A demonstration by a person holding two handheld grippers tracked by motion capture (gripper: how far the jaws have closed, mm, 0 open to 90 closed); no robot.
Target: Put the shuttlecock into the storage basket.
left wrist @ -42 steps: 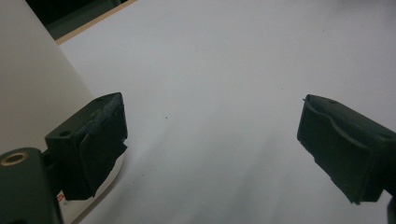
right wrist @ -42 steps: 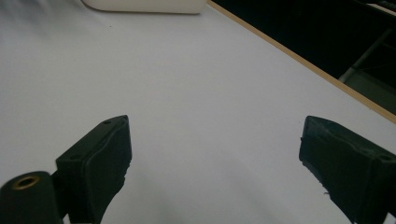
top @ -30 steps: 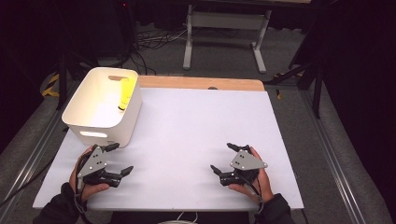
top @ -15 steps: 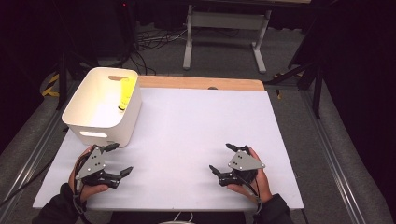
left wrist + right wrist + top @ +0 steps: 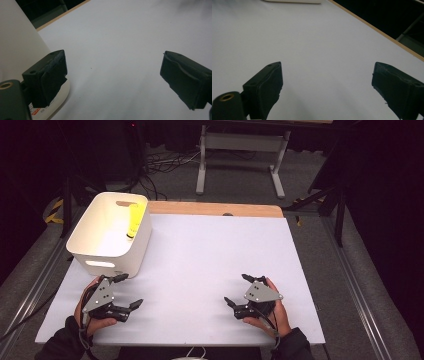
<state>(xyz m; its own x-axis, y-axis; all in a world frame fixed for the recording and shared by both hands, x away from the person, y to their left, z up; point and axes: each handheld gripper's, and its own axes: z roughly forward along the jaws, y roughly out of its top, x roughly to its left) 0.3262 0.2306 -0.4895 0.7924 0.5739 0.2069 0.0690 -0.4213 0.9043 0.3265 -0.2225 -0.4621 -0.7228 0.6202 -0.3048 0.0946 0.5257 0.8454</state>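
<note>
High view: left hand-held gripper and right hand-held gripper rest wide open and empty on the counter; the bin, just beyond the left one, holds a yellow tube.

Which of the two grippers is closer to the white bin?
The left gripper, beside the white bin; the right gripper sits well apart across the table.

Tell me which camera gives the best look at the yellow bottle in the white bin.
The high view: it looks down into the white bin, where the yellow bottle leans against the far right wall. The left gripper view catches the bin's outer wall; the right gripper view catches a strip of its base.
</note>
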